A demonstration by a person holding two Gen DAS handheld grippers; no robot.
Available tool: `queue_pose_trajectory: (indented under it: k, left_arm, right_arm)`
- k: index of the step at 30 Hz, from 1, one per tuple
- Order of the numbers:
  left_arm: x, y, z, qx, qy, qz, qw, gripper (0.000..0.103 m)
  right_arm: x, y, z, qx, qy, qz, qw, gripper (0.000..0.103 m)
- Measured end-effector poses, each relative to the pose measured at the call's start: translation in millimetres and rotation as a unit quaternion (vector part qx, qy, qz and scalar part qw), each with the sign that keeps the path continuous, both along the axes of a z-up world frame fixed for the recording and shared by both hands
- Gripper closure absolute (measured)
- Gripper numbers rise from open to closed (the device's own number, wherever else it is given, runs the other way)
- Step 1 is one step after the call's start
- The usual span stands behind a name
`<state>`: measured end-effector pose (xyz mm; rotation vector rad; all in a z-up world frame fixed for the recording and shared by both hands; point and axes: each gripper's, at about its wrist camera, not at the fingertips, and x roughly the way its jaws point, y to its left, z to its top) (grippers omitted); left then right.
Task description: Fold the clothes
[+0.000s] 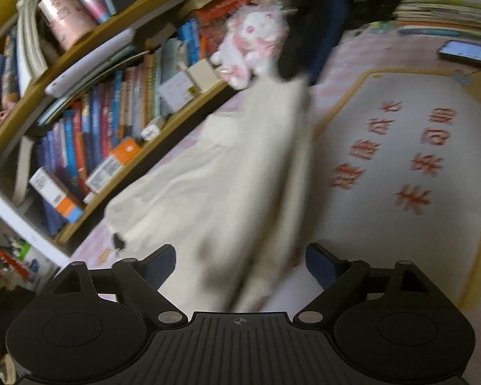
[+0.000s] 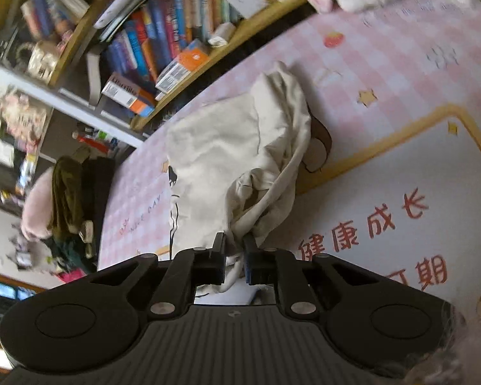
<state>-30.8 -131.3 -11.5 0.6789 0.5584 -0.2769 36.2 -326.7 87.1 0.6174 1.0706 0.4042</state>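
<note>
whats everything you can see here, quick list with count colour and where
cream garment: 1, off-white, bunched on the pink tablecloth
checked tablecloth: 1, pink and white, over the table
mat: 1, white with red characters and yellow border, on the tablecloth
bookshelf: 1, wooden, packed with books, beside the table
plush toy: 1, pink and white, by the shelf
phone: 1, dark, far table edge
left gripper: 1, black, open over the garment
right gripper: 1, black, shut on the garment

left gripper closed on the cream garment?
No: in the left wrist view the left gripper has its jaws spread wide, with the cream fabric garment lying between them unpinched.
</note>
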Motion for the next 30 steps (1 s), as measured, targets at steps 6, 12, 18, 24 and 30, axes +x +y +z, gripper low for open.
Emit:
queue_pose_trajectory:
  k: [6, 12, 18, 24, 30]
  left_arm:
    - [8, 18, 17, -0.032, 0.017, -0.015, 0.9992, 0.060]
    - [14, 20, 23, -0.045, 0.046, -0.032, 0.9974, 0.060]
    - [21, 24, 27, -0.064, 0.064, -0.030, 0.9954, 0.060]
    - [27, 27, 30, -0.083, 0.082, -0.028, 0.9928, 0.059]
    - [25, 29, 29, -0.083, 0.086, -0.029, 0.9924, 0.059]
  right_arm:
    - [-9, 19, 5, -0.127, -0.057, 0.073, 0.988, 0.092]
    - [-46, 63, 6, -0.397, -0.231, 0.220, 0.861, 0.030]
    - [-68, 78, -19, -0.501, -0.325, 0.360, 0.717, 0.020]
    - [-77, 113, -37, -0.484, -0.369, 0.431, 0.666, 0.018]
    - [-76, 137, -55, -0.490, -0.376, 0.445, 0.648, 0.017]
